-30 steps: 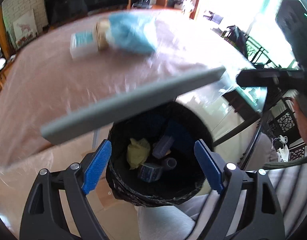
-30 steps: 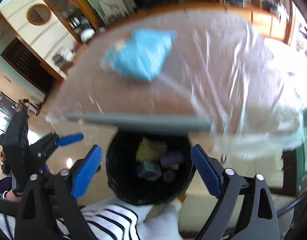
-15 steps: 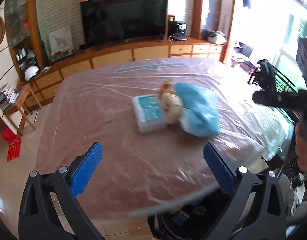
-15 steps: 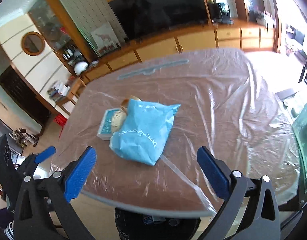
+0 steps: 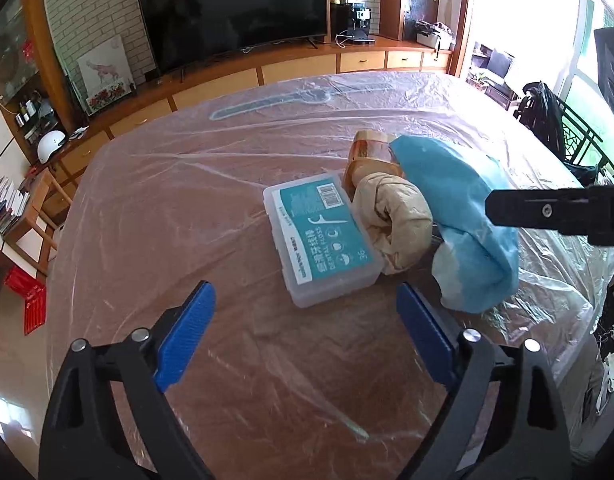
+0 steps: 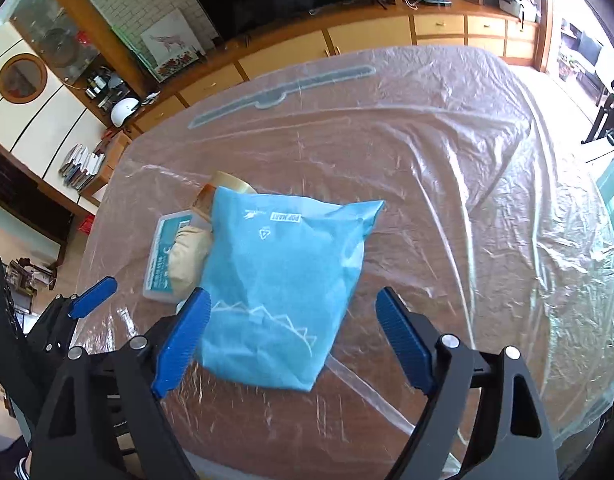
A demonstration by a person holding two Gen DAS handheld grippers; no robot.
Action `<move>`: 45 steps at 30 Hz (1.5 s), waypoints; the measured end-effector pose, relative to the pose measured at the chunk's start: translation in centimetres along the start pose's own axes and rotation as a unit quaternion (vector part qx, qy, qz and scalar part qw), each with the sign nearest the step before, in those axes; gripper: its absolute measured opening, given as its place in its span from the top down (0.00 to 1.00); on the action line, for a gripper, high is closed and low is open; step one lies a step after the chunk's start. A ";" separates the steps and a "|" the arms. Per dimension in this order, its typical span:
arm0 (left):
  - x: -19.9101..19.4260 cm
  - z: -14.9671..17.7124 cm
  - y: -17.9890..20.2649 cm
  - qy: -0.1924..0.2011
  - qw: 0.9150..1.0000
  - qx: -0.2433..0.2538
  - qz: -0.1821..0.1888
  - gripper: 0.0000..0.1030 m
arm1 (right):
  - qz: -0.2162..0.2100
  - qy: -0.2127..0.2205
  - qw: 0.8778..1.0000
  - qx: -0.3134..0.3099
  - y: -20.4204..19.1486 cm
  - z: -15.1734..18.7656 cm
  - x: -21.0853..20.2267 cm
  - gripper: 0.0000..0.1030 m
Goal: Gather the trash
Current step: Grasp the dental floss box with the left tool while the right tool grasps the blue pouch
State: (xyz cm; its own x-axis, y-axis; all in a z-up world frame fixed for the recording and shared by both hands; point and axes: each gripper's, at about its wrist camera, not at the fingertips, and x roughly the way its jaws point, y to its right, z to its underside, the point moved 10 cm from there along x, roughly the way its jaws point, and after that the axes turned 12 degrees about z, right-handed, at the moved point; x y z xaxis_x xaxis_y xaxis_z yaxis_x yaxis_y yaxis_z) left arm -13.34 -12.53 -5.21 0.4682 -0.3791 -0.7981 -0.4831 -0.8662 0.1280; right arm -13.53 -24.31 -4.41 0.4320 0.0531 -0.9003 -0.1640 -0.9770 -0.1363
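Plastic sheeting (image 5: 179, 216) covers a brown table (image 6: 387, 420); a television (image 5: 235, 8) and wooden cabinets (image 5: 299, 70) stand beyond it. Trash sits mid-table: a floss box (image 5: 323, 240), a crumpled paper wad (image 5: 399, 220) and a blue bag (image 6: 279, 280) touching. Left gripper (image 5: 307, 332) hangs near the box, jaws closing on nothing. Right gripper (image 6: 293, 336) straddles the bag's near end, closing, pads apart from it.

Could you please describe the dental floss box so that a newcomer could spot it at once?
On the plastic-covered table, three items huddle together. The floss box is the flat clear case with a teal label, beside the crumpled beige paper and blue bag; it alone is rigid and rectangular.
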 end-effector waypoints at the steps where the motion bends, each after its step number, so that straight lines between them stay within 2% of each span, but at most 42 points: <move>1: 0.2 -0.1 -0.2 -0.001 1.000 -0.002 0.004 0.14 | -0.004 -0.004 1.000 0.004 -0.2 0.0 0.3 0.20; 3: 0.6 -0.6 -0.4 -0.001 1.000 -0.013 0.019 0.17 | -0.021 -0.015 1.000 0.014 -0.6 -0.1 0.8 0.20; 6: 1.1 -0.9 -0.8 -0.002 1.000 -0.019 0.023 0.17 | -0.024 -0.019 0.999 0.014 -1.2 -0.3 1.3 0.20; 11: 1.2 -1.1 -2.1 0.000 1.000 -0.023 0.014 0.17 | -0.019 -0.019 1.000 0.005 -1.6 -0.5 1.6 0.20; 15: 1.4 -0.8 -3.2 -0.006 1.000 -0.027 0.008 0.17 | -0.040 -0.034 0.998 0.029 -1.6 -0.7 2.2 0.19; 22: 2.1 -2.0 -3.4 -0.003 1.000 -0.006 0.002 0.17 | -0.019 -0.033 0.999 0.008 -3.2 -0.2 3.0 0.17; 26: 2.6 -2.5 -3.4 -0.003 1.000 0.007 0.000 0.17 | -0.027 -0.040 0.999 0.009 -3.7 0.0 3.6 0.18; 29: 2.7 -2.8 -3.6 -0.002 1.000 0.005 0.004 0.20 | -0.045 -0.037 0.998 0.014 -3.7 -0.1 3.6 0.28; 32: 2.9 -2.7 -3.6 -0.005 1.000 0.003 0.011 0.25 | -0.062 -0.039 0.997 0.019 -3.6 -0.1 3.6 0.34; 39: 3.4 -2.7 -3.8 -0.013 1.000 -0.002 0.018 0.25 | -0.079 -0.031 0.996 0.025 -3.3 -0.2 3.4 0.36; 40: 3.4 -2.7 -3.8 -0.014 1.000 -0.002 0.019 0.27 | -0.079 -0.030 0.996 0.024 -3.2 -0.1 3.2 0.37; 43: 3.7 -2.5 -3.8 -0.021 0.999 -0.002 0.025 0.46 | -0.086 -0.030 0.996 0.026 -3.1 0.0 3.0 0.45; 45: 3.7 -2.4 -3.8 -0.022 0.999 -0.002 0.028 0.46 | -0.099 -0.032 0.994 0.030 -3.1 0.1 2.7 0.49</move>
State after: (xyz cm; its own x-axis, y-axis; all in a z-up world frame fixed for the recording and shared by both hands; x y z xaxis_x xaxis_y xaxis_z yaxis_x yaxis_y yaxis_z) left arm -7.95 -11.45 -7.24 0.4075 -0.4127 -0.8146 -0.5048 -0.8452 0.1757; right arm -11.95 -21.17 -6.45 0.4046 0.2574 -0.8775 -0.1357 -0.9321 -0.3359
